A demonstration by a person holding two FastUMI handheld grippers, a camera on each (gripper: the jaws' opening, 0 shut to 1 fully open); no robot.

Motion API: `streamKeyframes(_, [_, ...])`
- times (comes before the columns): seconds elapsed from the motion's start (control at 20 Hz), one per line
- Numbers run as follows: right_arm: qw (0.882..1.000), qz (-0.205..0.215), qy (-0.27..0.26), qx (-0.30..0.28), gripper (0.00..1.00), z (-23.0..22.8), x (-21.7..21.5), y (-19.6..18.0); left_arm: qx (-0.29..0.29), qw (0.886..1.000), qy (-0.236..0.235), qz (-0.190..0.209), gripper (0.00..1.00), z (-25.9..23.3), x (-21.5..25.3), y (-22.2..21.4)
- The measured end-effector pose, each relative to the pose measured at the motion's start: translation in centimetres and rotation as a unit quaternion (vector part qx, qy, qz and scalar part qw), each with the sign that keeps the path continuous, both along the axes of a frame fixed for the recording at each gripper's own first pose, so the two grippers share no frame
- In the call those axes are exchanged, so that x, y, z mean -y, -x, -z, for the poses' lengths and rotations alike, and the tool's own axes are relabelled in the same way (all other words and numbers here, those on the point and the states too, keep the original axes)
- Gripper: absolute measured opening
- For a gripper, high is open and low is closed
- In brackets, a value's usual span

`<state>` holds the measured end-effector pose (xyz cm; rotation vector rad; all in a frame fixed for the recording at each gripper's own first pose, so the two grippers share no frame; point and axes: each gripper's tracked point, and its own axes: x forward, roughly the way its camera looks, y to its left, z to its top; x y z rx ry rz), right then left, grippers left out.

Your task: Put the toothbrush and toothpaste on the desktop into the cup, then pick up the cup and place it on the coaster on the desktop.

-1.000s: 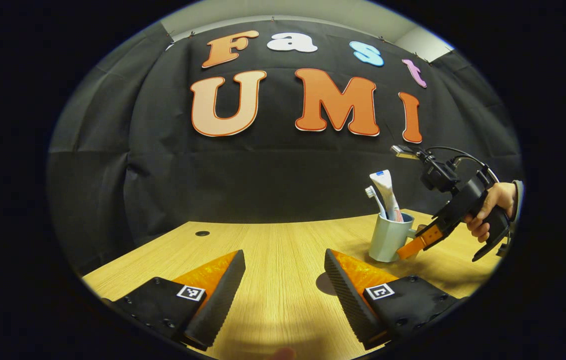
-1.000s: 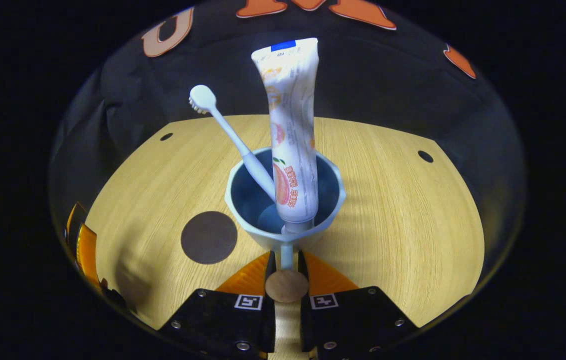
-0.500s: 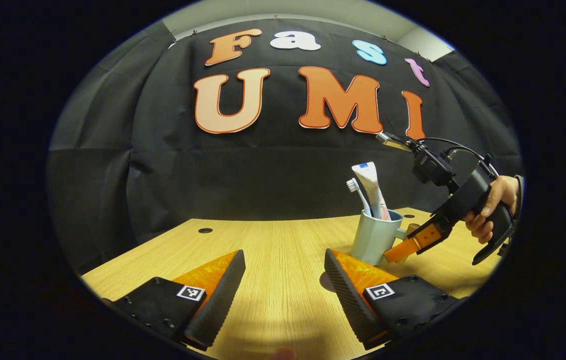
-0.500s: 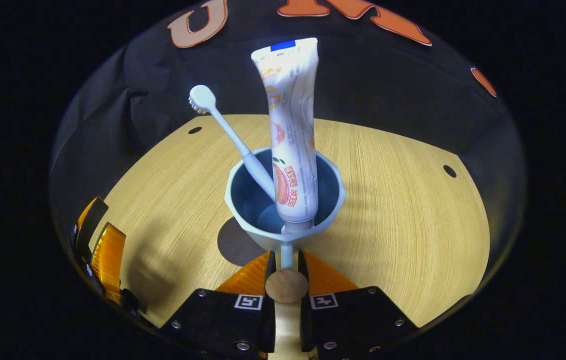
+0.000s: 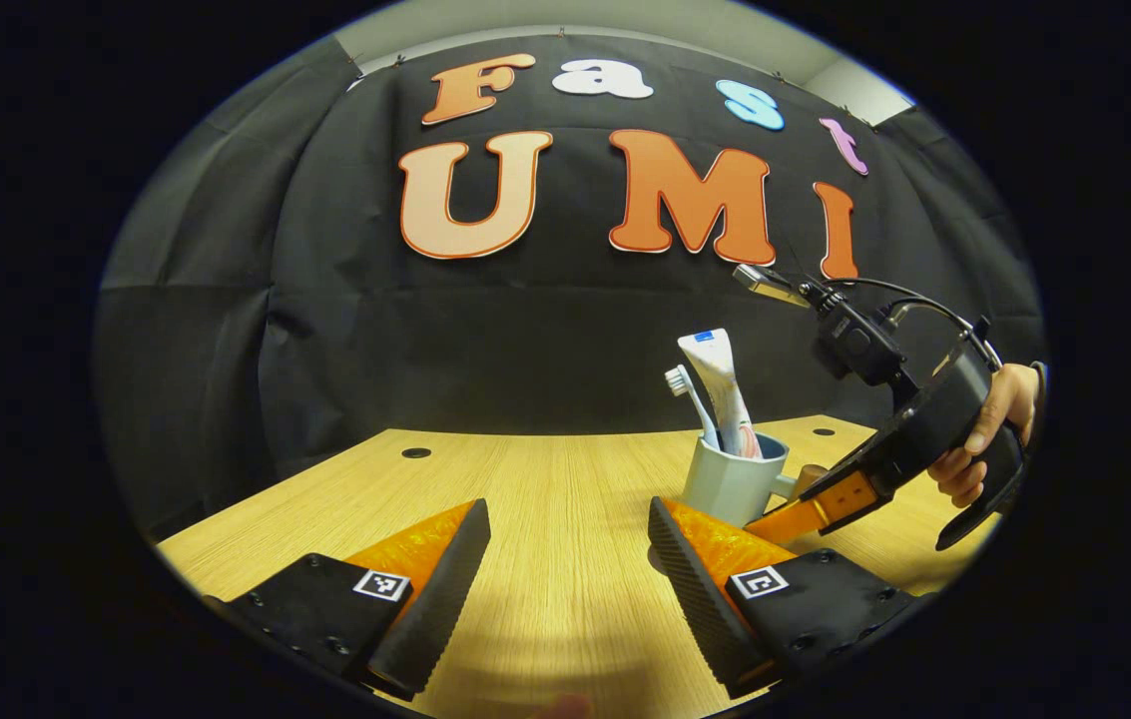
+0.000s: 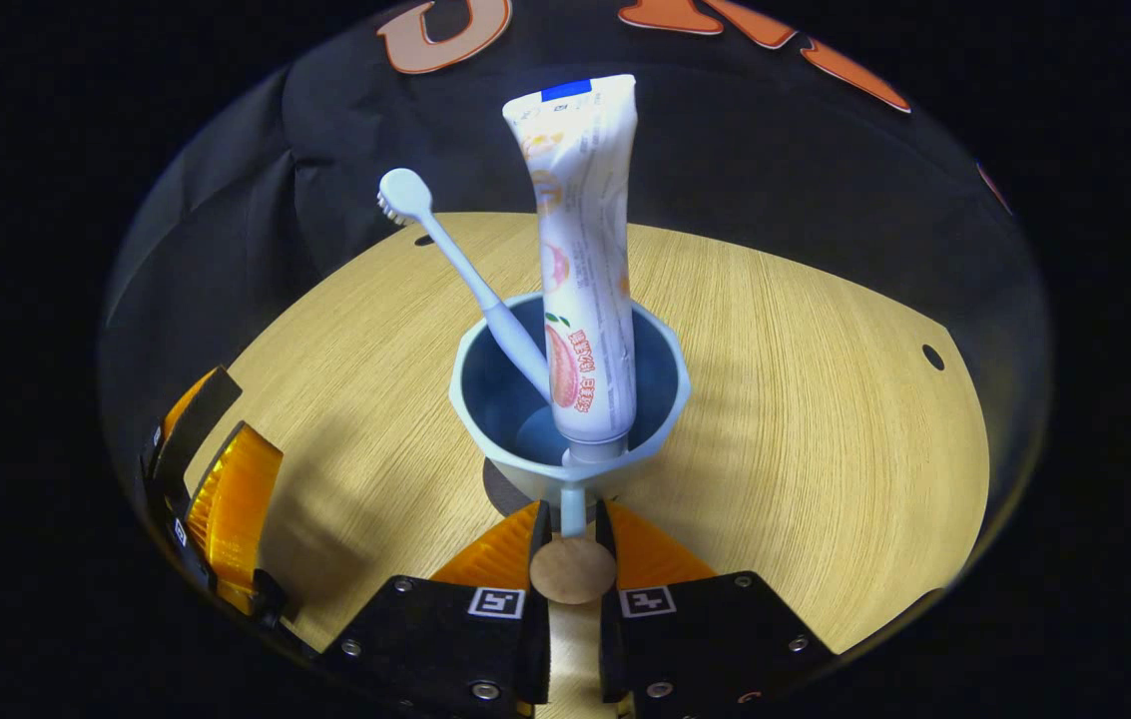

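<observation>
A pale blue cup (image 6: 667, 399) holds a white toothpaste tube (image 6: 585, 270) and a white toothbrush (image 6: 455, 270), both standing up out of it. My right gripper (image 6: 572, 509) is shut on the cup's handle (image 6: 573, 499), which ends in a round wooden knob (image 6: 573, 569). A dark round coaster (image 6: 505, 491) shows as a sliver under the cup's near left side. I cannot tell whether the cup touches it. In the left gripper view the cup (image 5: 730, 484) is just beyond the right finger of my open left gripper (image 5: 565, 519), with the right gripper (image 5: 805, 514) on its handle.
The wooden desktop (image 6: 825, 399) has small round holes near its far edge (image 6: 932, 357). A hand (image 5: 974, 449) holds the right gripper at the right. The left gripper (image 6: 216, 499) sits low at the left of the right gripper view.
The right gripper has carried the cup, with brush and tube inside, leftward across the desk until the coaster slid under it. The left gripper has stayed open in place.
</observation>
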<state>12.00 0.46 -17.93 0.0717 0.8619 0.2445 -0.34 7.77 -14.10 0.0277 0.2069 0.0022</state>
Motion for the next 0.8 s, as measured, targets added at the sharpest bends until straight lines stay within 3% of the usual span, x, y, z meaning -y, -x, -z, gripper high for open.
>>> streamKeyframes(0.55, [1.0,-0.021,0.013,-0.019,0.2,0.7,-0.2,0.3,-0.01,1.0,0.004,-0.007,1.0,1.0,-0.3,-0.2])
streamKeyframes(0.8, [0.999,-0.034,0.018,0.008,0.33,-0.5,0.4,0.5,-0.013,1.0,0.01,-0.004,1.0,1.1,0.2,-0.3])
